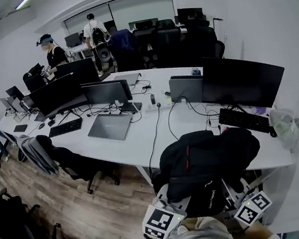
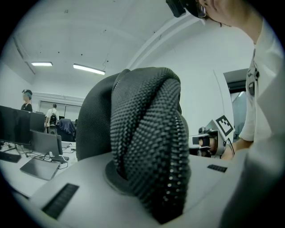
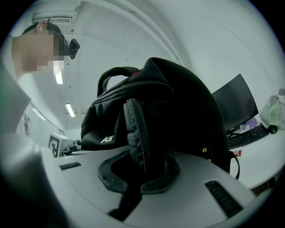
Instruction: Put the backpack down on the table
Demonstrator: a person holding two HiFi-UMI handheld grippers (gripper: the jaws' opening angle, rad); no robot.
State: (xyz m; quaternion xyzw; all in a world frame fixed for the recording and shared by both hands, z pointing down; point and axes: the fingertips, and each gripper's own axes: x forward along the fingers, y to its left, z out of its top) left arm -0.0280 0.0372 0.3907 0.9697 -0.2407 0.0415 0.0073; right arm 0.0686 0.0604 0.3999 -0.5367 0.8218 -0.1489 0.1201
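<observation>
left gripper [image 1: 169, 198]: off the table's [image 1: 141, 140] near edge; jaws clamped on mesh strap [image 2: 147, 133] | right gripper [image 1: 233, 187]: same edge; jaws clamped on second strap [image 3: 137, 129] | backpack [image 1: 206, 158]: black, upright, at table's near edge; whether it rests there is unclear | keyboard [image 1: 238, 120], monitor [image 1: 241, 81]: on table behind backpack; laptop [image 1: 109, 126] mid-table

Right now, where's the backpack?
Head view, lower right: the backpack is held between the left tool and right tool, both shut on it, at the near edge of the white table, just in front of the keyboard.
</observation>
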